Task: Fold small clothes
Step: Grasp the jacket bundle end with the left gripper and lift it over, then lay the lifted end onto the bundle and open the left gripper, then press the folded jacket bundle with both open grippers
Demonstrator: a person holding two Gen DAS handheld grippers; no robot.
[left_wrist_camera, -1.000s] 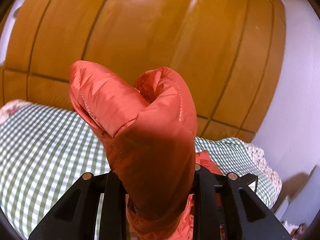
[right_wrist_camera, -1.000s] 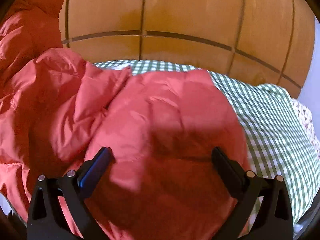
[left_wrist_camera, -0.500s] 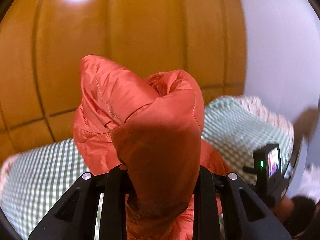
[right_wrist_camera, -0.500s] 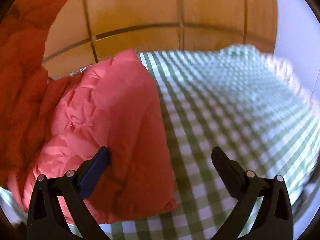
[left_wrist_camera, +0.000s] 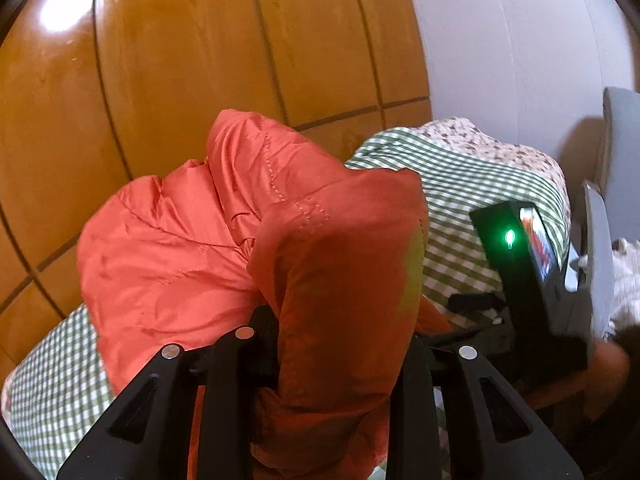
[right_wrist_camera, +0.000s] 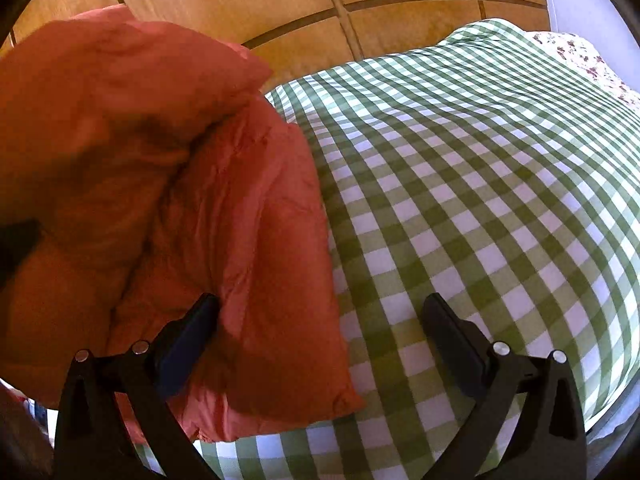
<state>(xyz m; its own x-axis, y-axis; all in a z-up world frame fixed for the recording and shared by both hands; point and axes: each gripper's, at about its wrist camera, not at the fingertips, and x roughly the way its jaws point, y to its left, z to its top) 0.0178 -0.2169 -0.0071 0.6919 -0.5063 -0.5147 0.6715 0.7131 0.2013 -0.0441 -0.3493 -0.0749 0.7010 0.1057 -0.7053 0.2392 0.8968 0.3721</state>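
An orange-red quilted padded jacket (left_wrist_camera: 192,248) lies bunched on a green-and-white checked bed cover (left_wrist_camera: 460,184). My left gripper (left_wrist_camera: 332,360) is shut on a thick fold of the jacket and holds it up, so the fold hides the fingertips. In the right wrist view the jacket (right_wrist_camera: 256,240) fills the left side, with a raised part at upper left. My right gripper (right_wrist_camera: 320,320) is open and empty, low over the jacket's right edge, its left finger over the fabric and its right finger over the checked cover (right_wrist_camera: 480,184).
A wooden panelled wardrobe (left_wrist_camera: 180,60) stands behind the bed. A white wall (left_wrist_camera: 520,40) is on the right. The right gripper's camera unit with a green light (left_wrist_camera: 516,248) shows in the left wrist view. A flowered sheet edge (right_wrist_camera: 592,64) lies at the bed's far corner.
My left gripper has swung right with the jacket fold, bringing the wall and the other gripper into view. My right gripper has slid right off the jacket's middle to its edge, still open.
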